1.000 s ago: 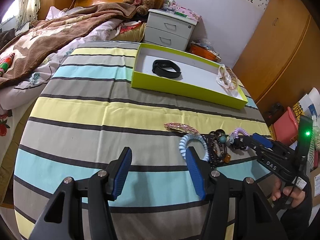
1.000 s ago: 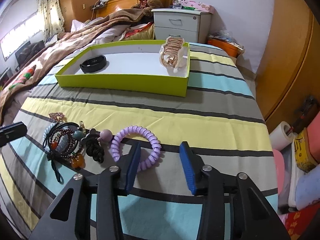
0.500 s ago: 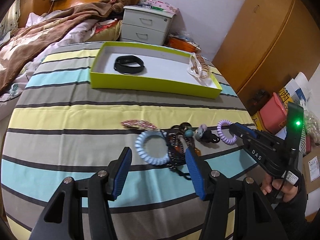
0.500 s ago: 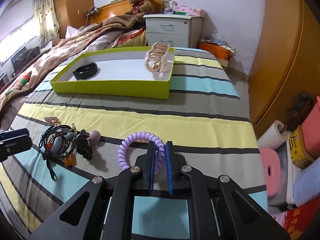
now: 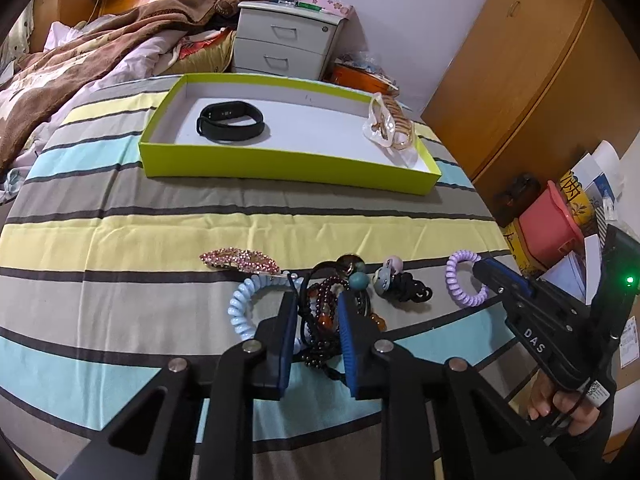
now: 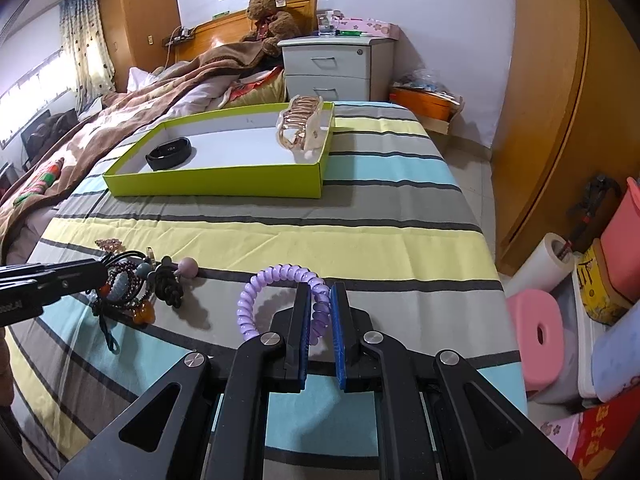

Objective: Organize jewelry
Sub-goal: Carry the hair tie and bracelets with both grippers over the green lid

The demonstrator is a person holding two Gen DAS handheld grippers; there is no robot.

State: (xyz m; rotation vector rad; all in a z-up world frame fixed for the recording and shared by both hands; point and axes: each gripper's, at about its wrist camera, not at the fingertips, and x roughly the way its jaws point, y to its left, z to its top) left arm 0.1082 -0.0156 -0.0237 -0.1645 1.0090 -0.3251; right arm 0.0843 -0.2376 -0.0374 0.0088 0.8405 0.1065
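Two hand-held grippers work over a worktop covered by a striped cloth (image 5: 160, 236). The left gripper (image 5: 318, 304) reaches down into a tangle of jewelry at the near edge; its jaws have just been closing and now press on a dark beaded bracelet (image 5: 324, 312), with part of a pale blue coil hair tie (image 5: 240, 308) lying against the outer side of the left jaw. The right gripper (image 6: 320, 300) has its jaws closed on the right side of a purple coil hair tie (image 6: 256, 292), which stands tilted up from the cloth. In the left wrist view the same purple tie (image 5: 460, 280) is seen pinched at the tip of the right gripper (image 5: 482, 270), and a hand (image 5: 560, 404) grips that tool's handle at the lower right. Between the two grippers lies a black knotted hair tie with a small grey and pink charm (image 5: 400, 284). A pink rhinestone hair clip (image 5: 240, 260) lies just beyond the blue coil. Farther back on the cloth sits a shallow lime-green box (image 5: 280, 164) with a white floor; it contains a black wristband (image 5: 230, 122) near its left end and a rose-gold claw hair clip (image 5: 390, 128) at its right end.
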